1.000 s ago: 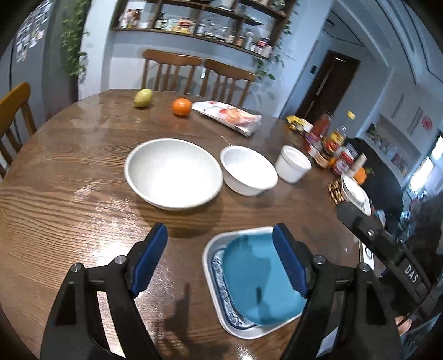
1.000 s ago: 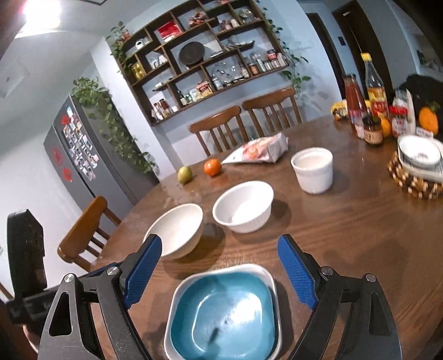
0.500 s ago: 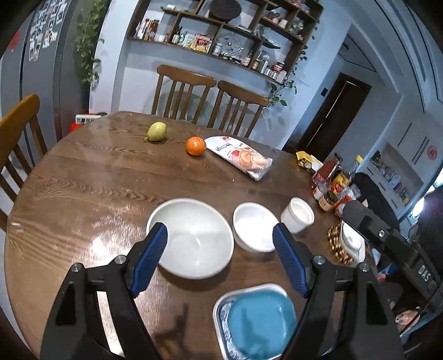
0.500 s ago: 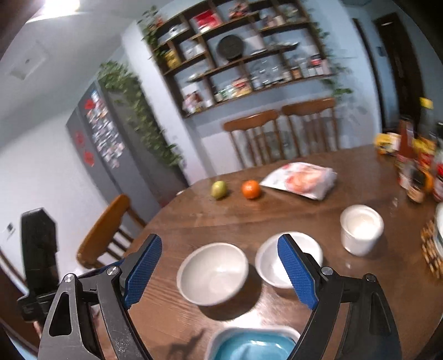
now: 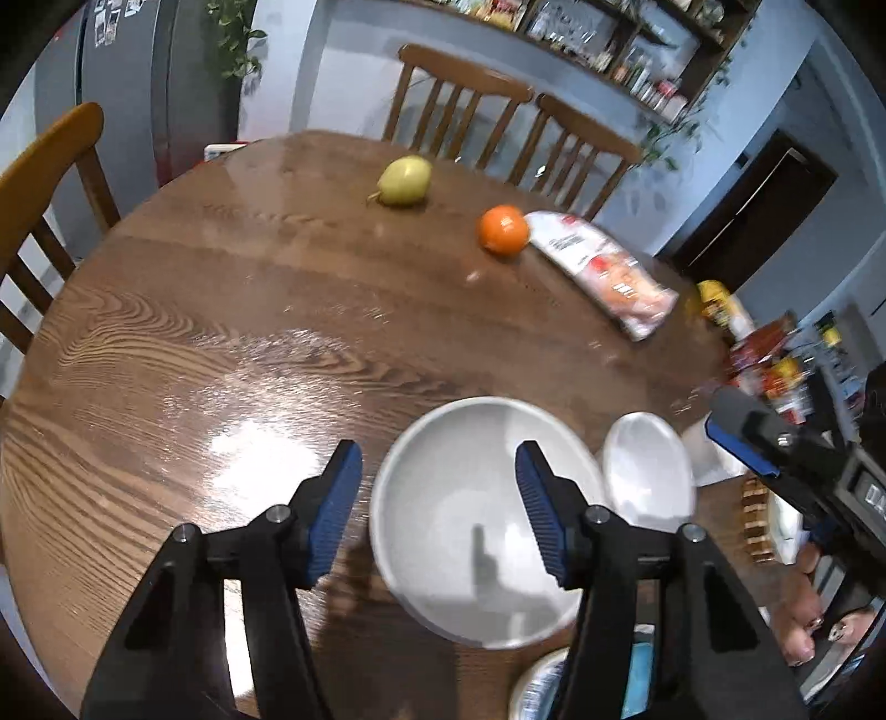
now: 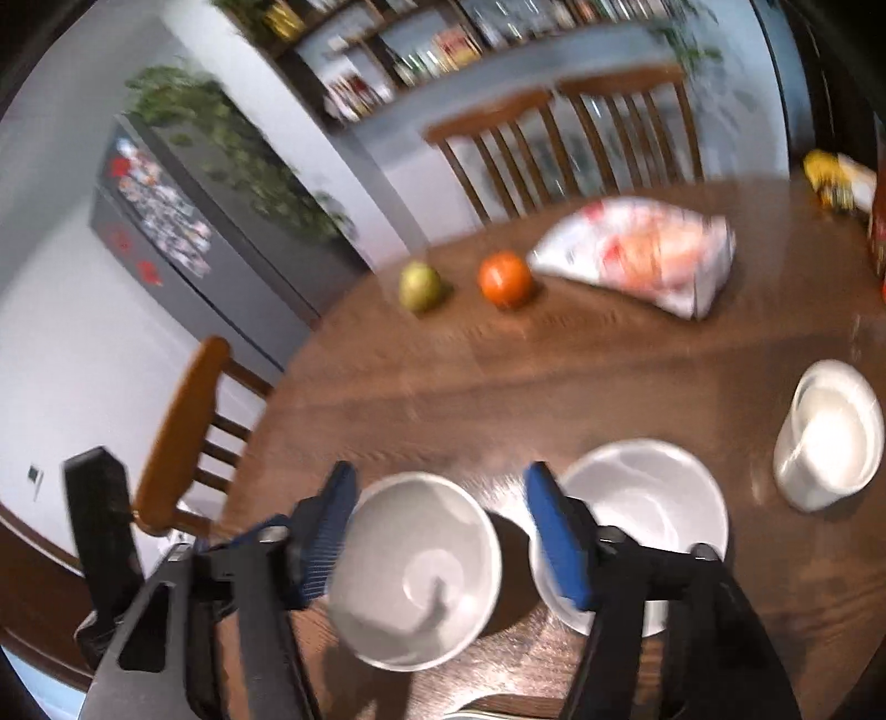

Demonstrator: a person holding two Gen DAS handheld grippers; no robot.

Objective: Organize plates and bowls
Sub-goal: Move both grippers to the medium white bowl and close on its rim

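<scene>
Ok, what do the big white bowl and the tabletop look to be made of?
Big white bowl: probably glazed ceramic, with a smooth, plain white, softly glossy inside; melamine can't be ruled out. Tabletop: varnished wood or wood veneer, showing bold grain lines and bright glare patches.

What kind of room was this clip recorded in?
Most likely a home dining area or kitchen: a round wooden table with wooden chairs around it, a fridge covered in magnets, and wall shelves crowded with jars. Fruit and bowls sit on the table.
</scene>
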